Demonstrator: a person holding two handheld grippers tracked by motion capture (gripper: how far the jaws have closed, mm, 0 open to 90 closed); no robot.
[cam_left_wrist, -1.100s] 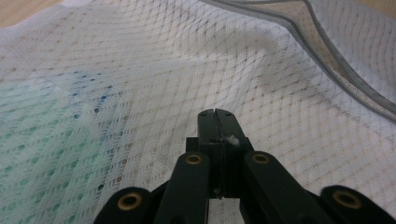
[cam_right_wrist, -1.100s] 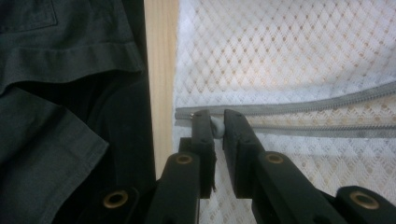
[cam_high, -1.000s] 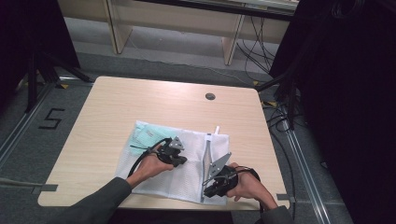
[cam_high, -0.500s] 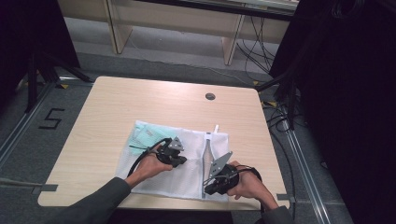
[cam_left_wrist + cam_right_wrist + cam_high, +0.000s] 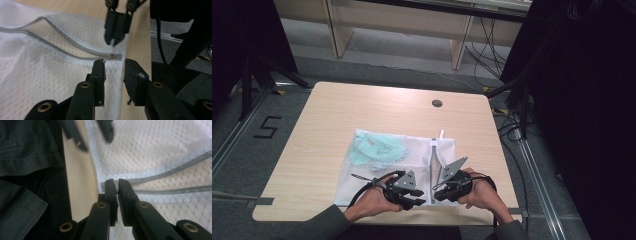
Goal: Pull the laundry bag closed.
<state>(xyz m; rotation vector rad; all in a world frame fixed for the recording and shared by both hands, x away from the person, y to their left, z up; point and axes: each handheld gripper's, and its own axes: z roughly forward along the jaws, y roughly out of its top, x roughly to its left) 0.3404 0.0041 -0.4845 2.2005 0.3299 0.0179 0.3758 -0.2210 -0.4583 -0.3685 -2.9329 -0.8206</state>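
At table's near edge: mesh bag (image 5: 412, 155), zipper (image 5: 75, 47) parted. Right gripper (image 5: 117, 185) pinching zipper end; left gripper (image 5: 113, 72) just spreading, empty. Step: opening bag. Next: regrip a lip, pull apart.

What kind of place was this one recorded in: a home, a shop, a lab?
Most likely a lab or a recording room, not a home. A plain wooden table with a cable hole stands on grey carpet, a taped number 5 marks the floor, loose cables trail beside it, and black curtains hang around.
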